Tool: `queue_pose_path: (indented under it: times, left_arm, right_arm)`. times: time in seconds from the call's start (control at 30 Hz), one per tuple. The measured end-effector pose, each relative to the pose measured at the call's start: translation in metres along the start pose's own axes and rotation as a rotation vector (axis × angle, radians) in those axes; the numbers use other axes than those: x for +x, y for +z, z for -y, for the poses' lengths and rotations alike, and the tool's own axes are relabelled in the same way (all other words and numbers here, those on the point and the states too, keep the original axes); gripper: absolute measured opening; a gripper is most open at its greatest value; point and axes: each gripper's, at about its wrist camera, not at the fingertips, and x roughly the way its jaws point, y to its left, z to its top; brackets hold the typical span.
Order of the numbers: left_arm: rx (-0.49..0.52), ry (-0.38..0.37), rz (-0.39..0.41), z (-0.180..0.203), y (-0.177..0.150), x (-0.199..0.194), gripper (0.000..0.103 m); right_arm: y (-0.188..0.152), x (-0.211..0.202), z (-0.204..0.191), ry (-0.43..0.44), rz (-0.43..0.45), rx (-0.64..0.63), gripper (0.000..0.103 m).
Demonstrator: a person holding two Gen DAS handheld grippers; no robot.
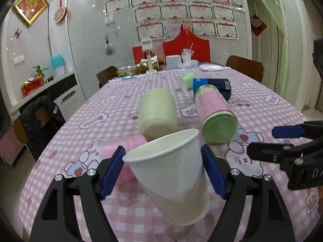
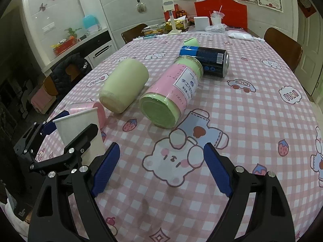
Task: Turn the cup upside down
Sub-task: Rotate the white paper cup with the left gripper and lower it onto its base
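Note:
A white paper cup (image 1: 171, 171) stands between the blue pads of my left gripper (image 1: 162, 157), mouth up and tilted to the left, base near the tablecloth. The pads touch its sides near the rim. The cup also shows in the right wrist view (image 2: 80, 129) at the left, with the left gripper's black fingers (image 2: 80, 139) around it. My right gripper (image 2: 161, 153) is open and empty over a bear print on the cloth, to the right of the cup. It also shows at the right edge of the left wrist view (image 1: 282, 141).
On the pink checked tablecloth (image 2: 252, 104) lie a pale green cylinder (image 2: 125, 84), a pink and green jar (image 2: 171, 92), a dark blue can (image 2: 208, 60), a pink roll (image 2: 88, 109) behind the cup and a small green cup (image 2: 190, 41). Clutter and chairs (image 2: 282, 46) stand at the far end.

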Motion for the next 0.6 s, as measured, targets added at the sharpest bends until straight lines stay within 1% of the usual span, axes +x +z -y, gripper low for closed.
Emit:
queue_pose_path:
  times: [0.17, 0.23, 0.47, 0.6]
  left_arm:
    - [-0.006, -0.015, 0.016, -0.001, -0.002, -0.006, 0.076]
    - [0.002, 0.002, 0.030, 0.000, -0.001, -0.009, 0.076]
    - [-0.001, -0.003, -0.007, -0.004, 0.009, -0.003, 0.076]
    - [-0.016, -0.029, -0.040, -0.006, 0.008, -0.001, 0.076]
  right_arm:
    - [-0.003, -0.002, -0.003, 0.001, 0.005, 0.002, 0.082]
    - [-0.003, -0.004, -0.003, 0.001, 0.011, 0.003, 0.082]
    - [-0.001, -0.007, -0.003, 0.003, 0.017, 0.007, 0.082]
    - [-0.001, -0.006, -0.004, 0.007, 0.012, 0.007, 0.082]
